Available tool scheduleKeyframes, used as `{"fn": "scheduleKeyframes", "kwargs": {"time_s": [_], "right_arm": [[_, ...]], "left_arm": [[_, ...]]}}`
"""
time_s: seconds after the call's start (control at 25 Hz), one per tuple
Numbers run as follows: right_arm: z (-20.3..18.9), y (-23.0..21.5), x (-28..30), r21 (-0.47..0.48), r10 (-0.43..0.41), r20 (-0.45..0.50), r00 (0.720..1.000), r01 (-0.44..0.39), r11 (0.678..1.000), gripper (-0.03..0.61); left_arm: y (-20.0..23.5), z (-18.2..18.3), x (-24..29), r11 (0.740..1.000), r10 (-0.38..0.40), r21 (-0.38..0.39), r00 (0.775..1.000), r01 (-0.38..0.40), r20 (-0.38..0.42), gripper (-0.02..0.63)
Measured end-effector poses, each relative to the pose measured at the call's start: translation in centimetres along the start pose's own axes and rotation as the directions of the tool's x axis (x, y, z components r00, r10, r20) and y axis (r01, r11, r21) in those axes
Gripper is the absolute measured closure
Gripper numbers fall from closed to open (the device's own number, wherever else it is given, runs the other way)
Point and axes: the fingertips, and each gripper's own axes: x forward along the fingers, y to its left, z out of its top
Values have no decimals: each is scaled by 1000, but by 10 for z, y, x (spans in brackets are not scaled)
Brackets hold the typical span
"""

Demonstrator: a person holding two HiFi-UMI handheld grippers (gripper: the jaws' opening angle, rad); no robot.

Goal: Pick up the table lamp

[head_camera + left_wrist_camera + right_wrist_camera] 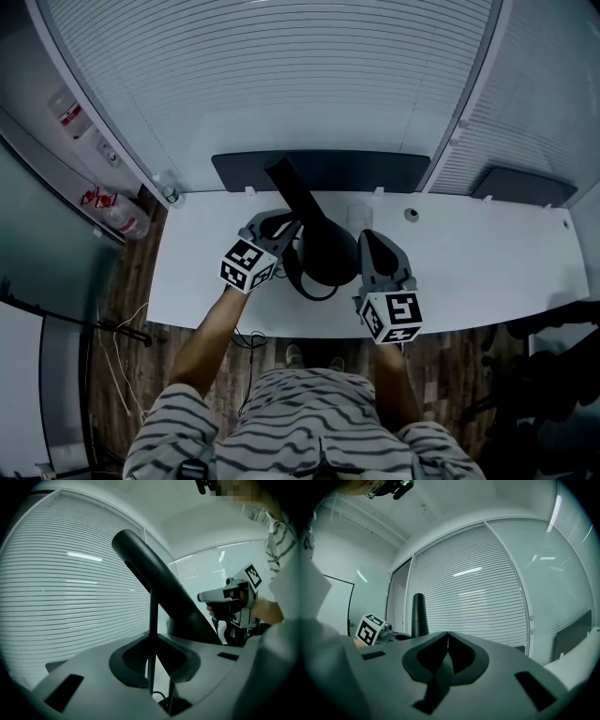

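The black table lamp [323, 246] stands out over the middle of the white table [487, 272], its thick arm slanting toward the back. My left gripper [292, 228] is at the lamp's left side. In the left gripper view the left gripper [152, 641] is shut on the lamp's thin black stem [153, 616], and the thick lamp arm [159, 583] rises beyond it. A black cable [302, 281] loops below the lamp. My right gripper [367, 240] is just right of the lamp; in its own view the right gripper [448, 637] is shut, with nothing in it.
A dark panel [319, 169] stands along the table's back edge, and another [520, 184] at the right. A small pale cup [359, 217] and a round fitting [411, 215] sit behind the lamp. Bottles [122, 217] stand at the left. Blinds cover the window behind.
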Motion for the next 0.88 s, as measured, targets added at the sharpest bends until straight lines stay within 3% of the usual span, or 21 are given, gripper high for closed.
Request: {"fn": "scheduleKeyframes", "kwargs": {"time_s": [0.52, 0.88], "right_arm": [[12, -12, -5, 2, -10, 32, 999, 10, 1000, 566], [18, -14, -7, 14, 13, 45, 999, -14, 1000, 566]], "left_arm": [[-36, 36, -26, 998, 20, -56, 996, -16, 81, 568], [-45, 47, -37, 995, 85, -61, 991, -80, 98, 569]]}}
